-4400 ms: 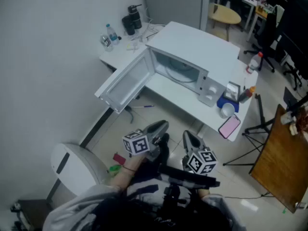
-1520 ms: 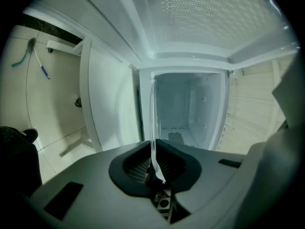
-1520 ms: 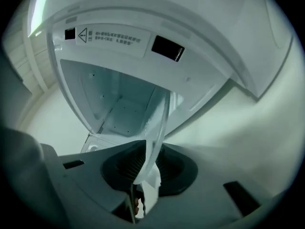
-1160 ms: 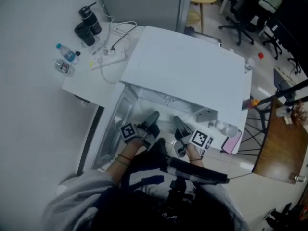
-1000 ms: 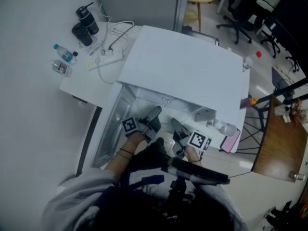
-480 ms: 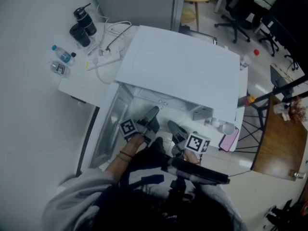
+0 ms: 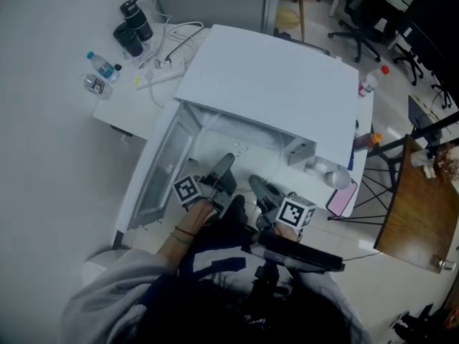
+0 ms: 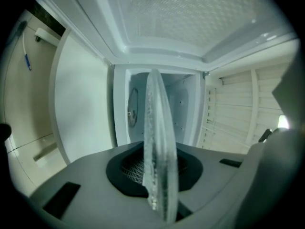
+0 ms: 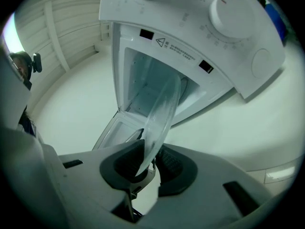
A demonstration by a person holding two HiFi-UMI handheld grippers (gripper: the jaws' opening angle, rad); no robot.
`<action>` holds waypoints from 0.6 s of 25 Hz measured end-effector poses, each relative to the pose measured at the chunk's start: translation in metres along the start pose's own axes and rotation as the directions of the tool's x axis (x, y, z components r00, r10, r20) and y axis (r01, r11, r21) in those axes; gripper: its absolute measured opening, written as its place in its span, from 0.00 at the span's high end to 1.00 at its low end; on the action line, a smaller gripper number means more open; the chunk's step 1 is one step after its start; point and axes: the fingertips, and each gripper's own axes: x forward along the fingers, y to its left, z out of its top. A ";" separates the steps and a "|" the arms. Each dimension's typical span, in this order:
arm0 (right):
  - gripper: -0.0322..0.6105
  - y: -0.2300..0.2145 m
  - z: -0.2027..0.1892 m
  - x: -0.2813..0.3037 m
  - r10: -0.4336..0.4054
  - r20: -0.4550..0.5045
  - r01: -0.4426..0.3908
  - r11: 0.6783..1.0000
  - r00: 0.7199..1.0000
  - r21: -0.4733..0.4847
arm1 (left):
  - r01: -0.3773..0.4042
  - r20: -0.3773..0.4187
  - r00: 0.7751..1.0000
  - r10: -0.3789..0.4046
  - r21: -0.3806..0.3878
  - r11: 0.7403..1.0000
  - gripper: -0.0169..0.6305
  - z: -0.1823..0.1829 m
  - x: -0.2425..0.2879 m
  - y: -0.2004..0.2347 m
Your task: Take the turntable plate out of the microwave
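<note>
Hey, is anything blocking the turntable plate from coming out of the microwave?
Nothing visible blocks it. The door stands wide open at the left. The turntable plate is at the microwave opening, its rim between the jaws of the left gripper, which are closing, and of the right gripper, which are opening slightly.

Before the microwave [image 7: 272, 92] lies the turntable plate [image 8: 159, 151]; bottles [image 7: 102, 66] leftward.
</note>
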 end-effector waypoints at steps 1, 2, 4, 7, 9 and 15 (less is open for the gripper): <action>0.83 0.003 -0.003 -0.004 0.007 -0.003 -0.007 1.000 1.000 -0.007 | 0.003 0.008 1.000 -0.003 0.009 1.000 0.91 -0.003 -0.005 -0.003; 0.83 0.006 -0.006 -0.008 0.016 -0.006 -0.016 1.000 1.000 -0.011 | 0.007 0.016 1.000 -0.007 0.016 1.000 0.91 -0.007 -0.009 -0.007; 0.83 0.013 -0.012 -0.018 0.035 -0.009 -0.035 0.999 0.999 -0.017 | 0.013 0.029 0.999 -0.014 0.031 0.999 0.91 -0.016 -0.018 -0.015; 0.83 0.024 -0.023 -0.037 0.066 -0.014 -0.067 0.997 0.998 -0.028 | 0.017 0.046 0.999 -0.019 0.055 0.998 0.91 -0.034 -0.034 -0.025; 0.83 0.031 -0.032 -0.050 0.084 -0.021 -0.085 0.996 0.996 -0.038 | 0.022 0.059 0.998 -0.026 0.071 0.997 0.91 -0.046 -0.047 -0.033; 0.82 0.050 -0.066 -0.097 0.125 -0.053 -0.129 0.987 0.991 -0.098 | 0.069 0.084 0.993 -0.078 0.098 0.993 0.91 -0.093 -0.085 -0.055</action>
